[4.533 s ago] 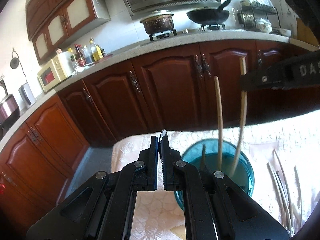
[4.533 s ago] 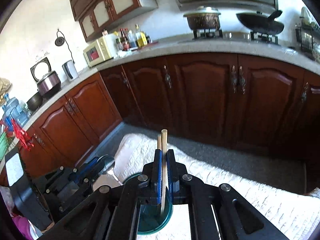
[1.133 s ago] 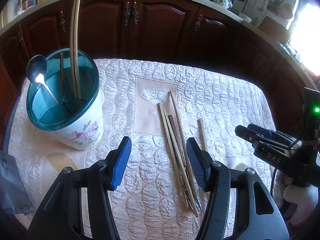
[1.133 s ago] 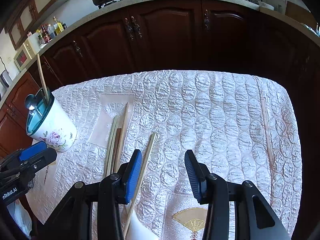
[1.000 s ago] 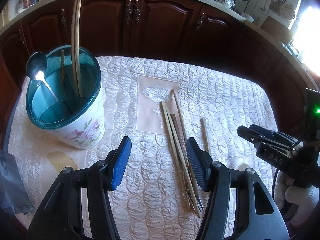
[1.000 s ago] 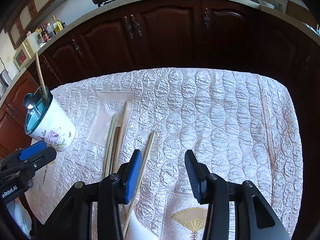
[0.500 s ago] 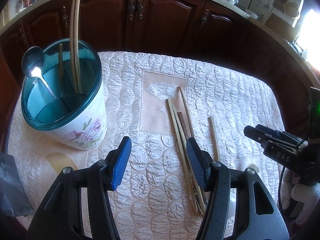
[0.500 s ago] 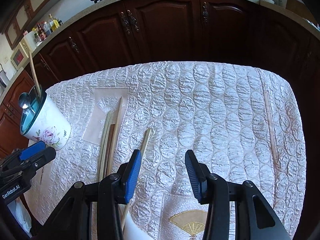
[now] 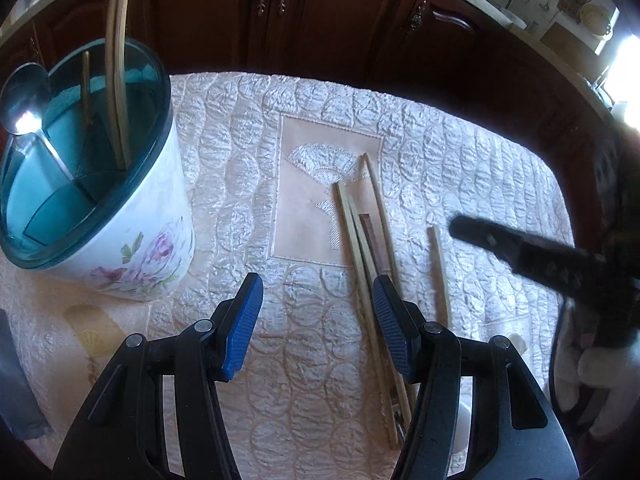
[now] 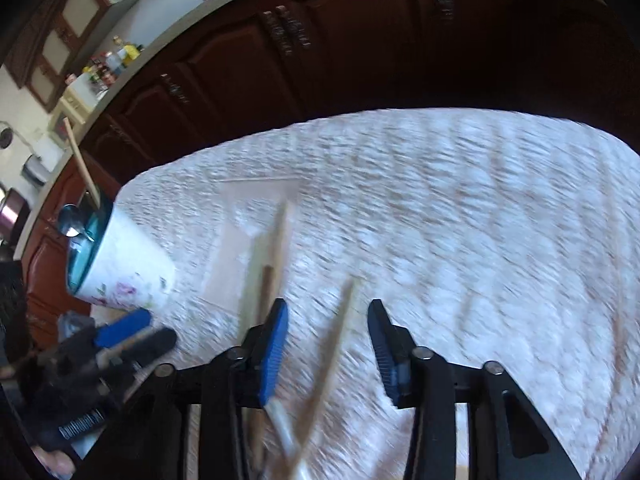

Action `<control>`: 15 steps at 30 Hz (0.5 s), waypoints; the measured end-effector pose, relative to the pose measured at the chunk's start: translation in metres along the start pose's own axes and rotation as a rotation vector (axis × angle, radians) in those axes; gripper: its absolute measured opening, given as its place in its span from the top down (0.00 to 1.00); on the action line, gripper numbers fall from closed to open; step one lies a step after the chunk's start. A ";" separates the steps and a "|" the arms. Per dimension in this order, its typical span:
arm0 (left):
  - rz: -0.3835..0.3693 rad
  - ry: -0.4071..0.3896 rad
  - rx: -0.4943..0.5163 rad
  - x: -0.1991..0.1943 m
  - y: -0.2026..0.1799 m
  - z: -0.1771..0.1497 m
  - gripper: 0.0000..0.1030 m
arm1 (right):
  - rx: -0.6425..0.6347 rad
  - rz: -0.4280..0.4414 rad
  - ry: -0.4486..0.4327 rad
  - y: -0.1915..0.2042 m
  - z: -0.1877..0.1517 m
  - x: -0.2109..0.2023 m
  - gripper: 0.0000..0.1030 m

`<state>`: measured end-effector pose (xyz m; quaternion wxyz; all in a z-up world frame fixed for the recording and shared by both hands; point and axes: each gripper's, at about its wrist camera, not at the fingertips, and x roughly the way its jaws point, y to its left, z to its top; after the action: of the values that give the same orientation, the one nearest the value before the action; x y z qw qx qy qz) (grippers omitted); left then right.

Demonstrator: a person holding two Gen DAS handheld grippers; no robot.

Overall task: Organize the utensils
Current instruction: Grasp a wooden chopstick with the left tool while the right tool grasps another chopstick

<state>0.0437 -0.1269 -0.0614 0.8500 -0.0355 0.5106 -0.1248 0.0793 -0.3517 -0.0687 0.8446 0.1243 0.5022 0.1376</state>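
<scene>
A white flowered utensil holder (image 9: 132, 248) with a teal rim stands at the left of the quilted cloth (image 9: 248, 168); it also shows in the right wrist view (image 10: 124, 272). It holds a metal spoon (image 9: 22, 108) and two chopsticks (image 9: 116, 60). Several loose chopsticks (image 9: 360, 248) lie in a bunch on the cloth, and one chopstick (image 9: 440, 272) lies apart to their right. My left gripper (image 9: 316, 312) is open and empty, low over the bunch. My right gripper (image 10: 326, 340) is open and empty over the single chopstick (image 10: 332, 344); this view is blurred.
Dark wooden cabinets (image 9: 280, 12) run behind the table. A countertop with bottles and a microwave (image 10: 92, 76) is at the far left. The right gripper's arm (image 9: 540, 260) reaches in from the right in the left wrist view.
Both grippers have dropped closer to the cloth and the chopsticks. The right gripper has swung left and down fast, blurring its view. Both stay open.
</scene>
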 end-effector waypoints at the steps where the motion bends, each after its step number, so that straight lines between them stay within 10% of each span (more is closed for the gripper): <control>1: 0.003 0.005 -0.003 0.002 0.001 0.000 0.45 | -0.011 0.015 0.009 0.004 0.007 0.007 0.67; 8: 0.014 0.015 -0.017 0.010 0.004 0.006 0.45 | -0.010 0.092 0.098 0.021 0.041 0.069 0.69; 10: 0.015 0.017 -0.017 0.015 0.004 0.010 0.45 | -0.007 0.093 0.113 0.020 0.045 0.083 0.89; 15: 0.007 0.022 -0.036 0.033 0.002 0.022 0.46 | 0.002 0.100 0.102 0.004 0.042 0.076 0.94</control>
<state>0.0778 -0.1341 -0.0795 0.8439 -0.0474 0.5223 -0.1131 0.1505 -0.3240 -0.1094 0.8100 0.1426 0.5379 0.1851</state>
